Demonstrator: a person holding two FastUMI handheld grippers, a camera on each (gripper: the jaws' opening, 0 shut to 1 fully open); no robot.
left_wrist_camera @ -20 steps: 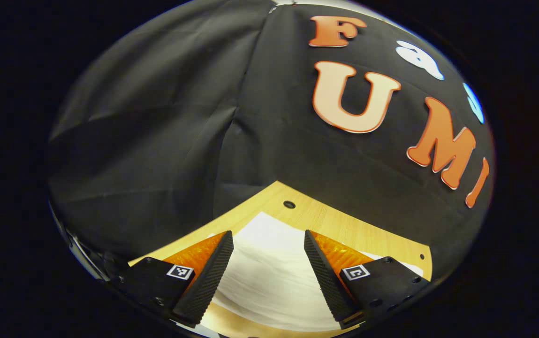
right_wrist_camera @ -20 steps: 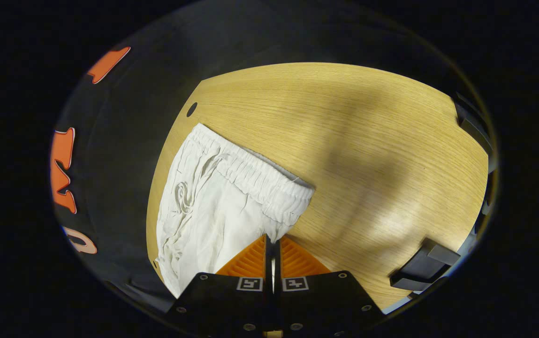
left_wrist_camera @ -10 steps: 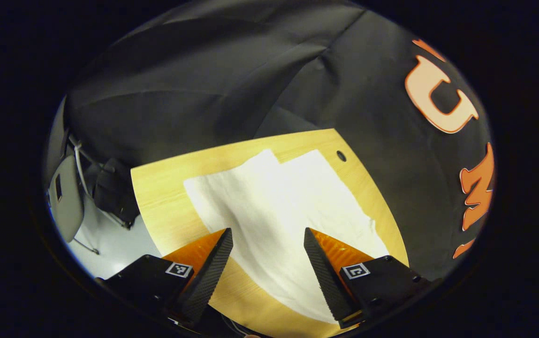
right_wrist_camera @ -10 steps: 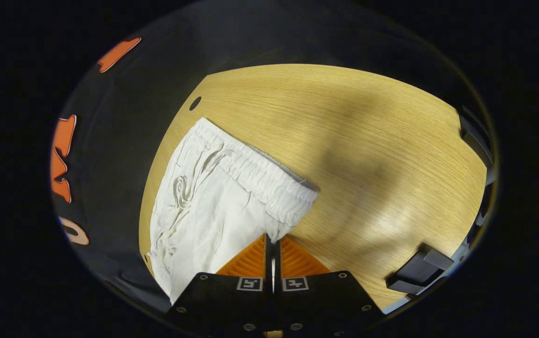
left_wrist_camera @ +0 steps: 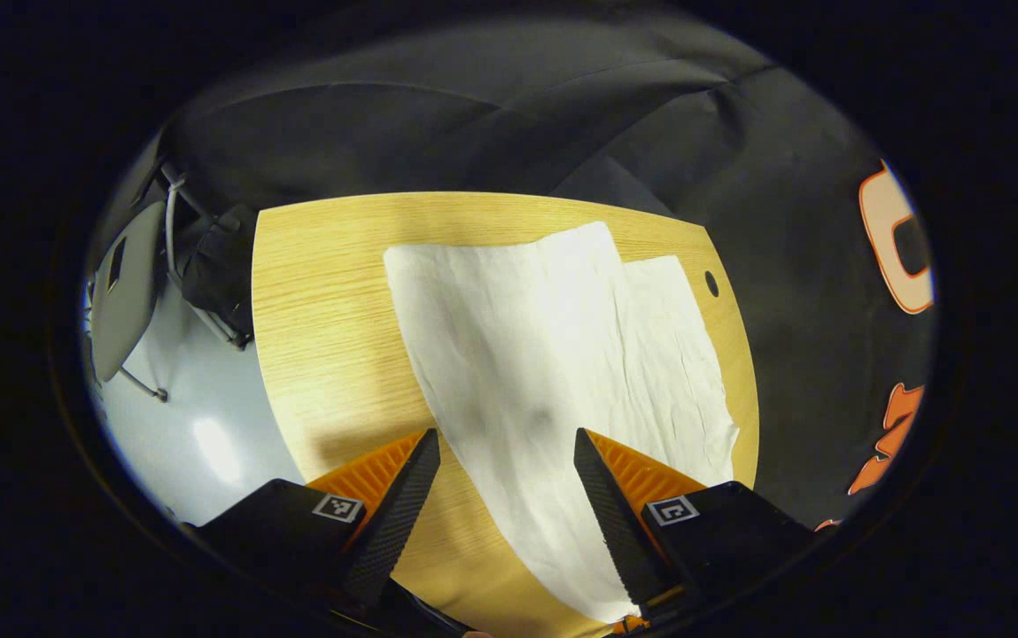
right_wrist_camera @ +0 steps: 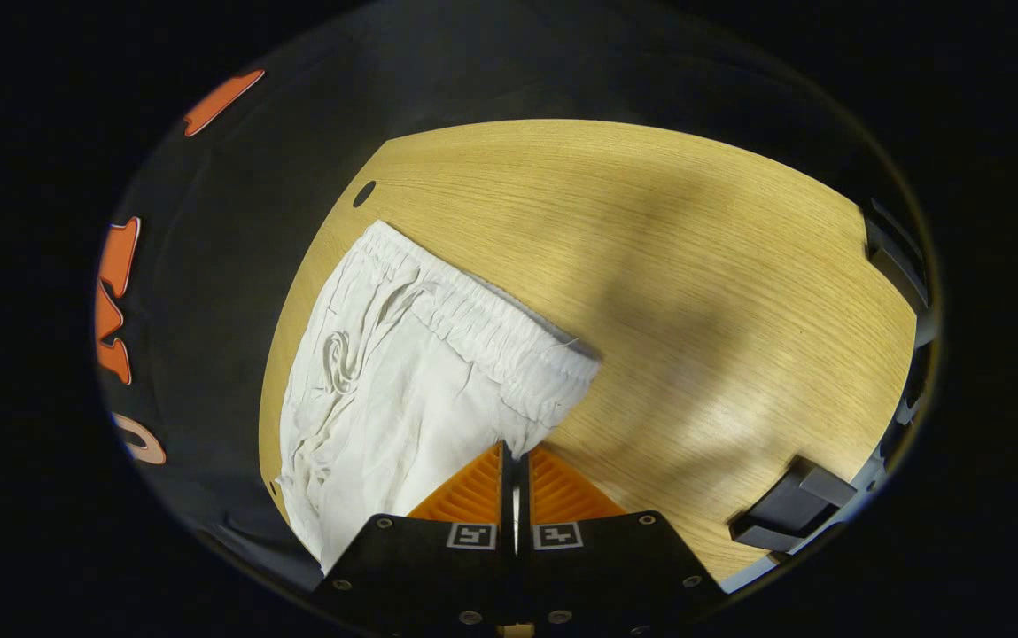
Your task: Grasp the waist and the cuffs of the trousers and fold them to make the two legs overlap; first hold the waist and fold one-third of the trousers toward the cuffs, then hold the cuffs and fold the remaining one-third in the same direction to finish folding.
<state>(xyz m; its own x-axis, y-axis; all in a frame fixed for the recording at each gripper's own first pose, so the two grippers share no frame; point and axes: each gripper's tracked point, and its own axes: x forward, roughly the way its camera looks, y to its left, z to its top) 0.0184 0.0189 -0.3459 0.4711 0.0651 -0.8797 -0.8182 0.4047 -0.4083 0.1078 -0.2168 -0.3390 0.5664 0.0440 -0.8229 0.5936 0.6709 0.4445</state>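
- The white trousers point(left_wrist_camera: 553, 354) lie flat on the wooden bench point(left_wrist_camera: 322, 292). In the left gripper view the two legs run away from the camera toward the bench's far edge, one leg partly over the other, the cuffs near that edge.
- The left hand-held gripper point(left_wrist_camera: 507, 456) is released, its fingers spread wide, with the trouser cloth showing in the gap between them. Whether the fingers touch the cloth cannot be told.
- A small dark hole point(left_wrist_camera: 711, 283) in the bench sits just beside the far cuff, near the bench's right edge in this view.
- In the right gripper view the elastic waist point(right_wrist_camera: 491, 332), gathered and with a drawstring, lies near the bench's left edge.
- The right hand-held gripper point(right_wrist_camera: 515, 461) is clenched, fingers pressed together at the cloth just below the waist; cloth between them cannot be made out.
- A black bracket point(right_wrist_camera: 792, 509) sits at the bench's near right edge.
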